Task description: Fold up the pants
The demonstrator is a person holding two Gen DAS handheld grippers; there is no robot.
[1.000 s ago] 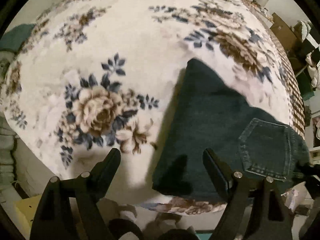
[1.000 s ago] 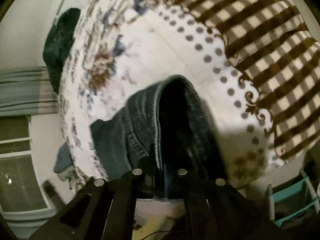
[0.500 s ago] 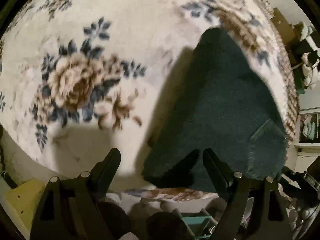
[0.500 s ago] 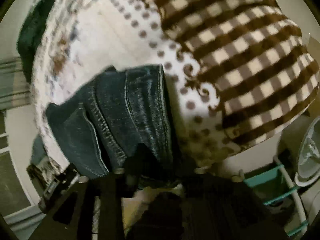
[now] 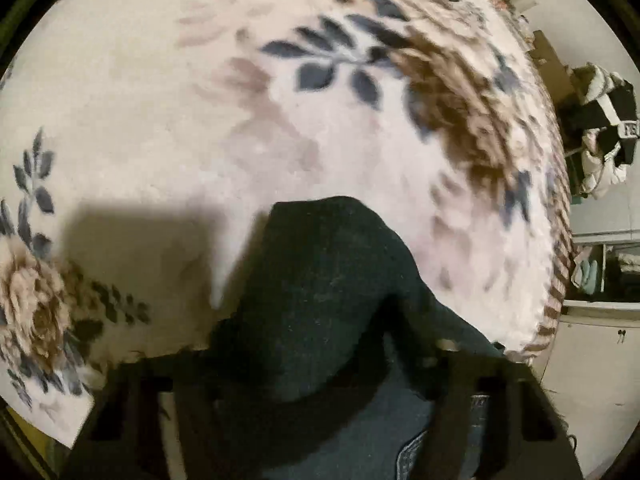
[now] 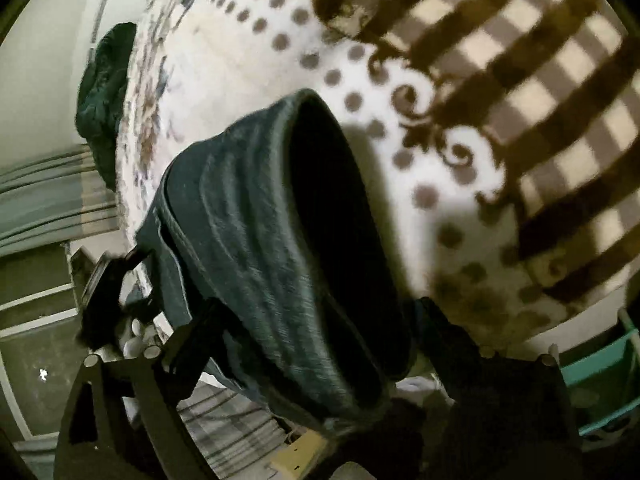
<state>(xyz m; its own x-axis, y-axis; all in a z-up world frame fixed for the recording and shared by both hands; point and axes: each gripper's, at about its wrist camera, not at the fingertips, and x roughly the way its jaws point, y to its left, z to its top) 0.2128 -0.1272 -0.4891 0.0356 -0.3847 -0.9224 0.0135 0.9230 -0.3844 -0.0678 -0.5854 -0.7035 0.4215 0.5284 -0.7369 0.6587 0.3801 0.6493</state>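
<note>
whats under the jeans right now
The jeans lie on a blanket, floral on one side and dotted and checked toward the other. The patch directly beneath them is covered, so anything there cannot be seen.

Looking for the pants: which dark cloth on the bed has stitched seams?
The jeans nearest the camera, ribbed with pale seam lines. The other dark cloth is a crumpled green heap at the far edge of the bed.

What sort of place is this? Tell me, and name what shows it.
Most likely a bedroom in a home. The jeans lie on a bed spread with a plush floral blanket and a brown checked blanket. Clothes and shelves crowd the side, and a window shows beside the bed.
</note>
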